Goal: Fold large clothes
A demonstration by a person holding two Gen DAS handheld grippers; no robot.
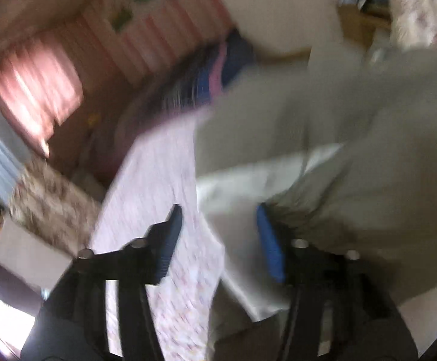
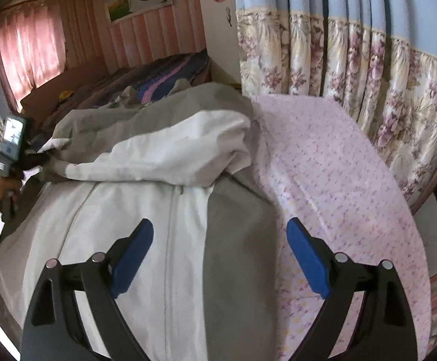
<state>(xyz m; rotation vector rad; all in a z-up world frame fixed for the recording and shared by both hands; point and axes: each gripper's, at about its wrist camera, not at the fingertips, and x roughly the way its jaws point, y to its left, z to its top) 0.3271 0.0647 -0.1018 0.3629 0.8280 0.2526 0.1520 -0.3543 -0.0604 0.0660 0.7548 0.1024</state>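
Jacket [image 2: 158,240] is lying on the bed [image 2: 338,180] with one sleeve flopped across, so folding's barely started: right gripper [image 2: 220,254] fingers wide apart over it, left gripper [image 1: 218,234] fingers partly apart around its white cloth.

Matt woven cloth, grey and white, on the jacket [image 2: 158,210], softly creased. Under the jacket, thin printed cotton-like bedsheet [image 2: 338,186], matt, pink. Behind the jacket, satin-glossy floral curtain [image 2: 368,69]. Near the jacket's hem, matt blue rubbery pads [image 2: 307,258] on black matt plastic, with shiny metal pins.
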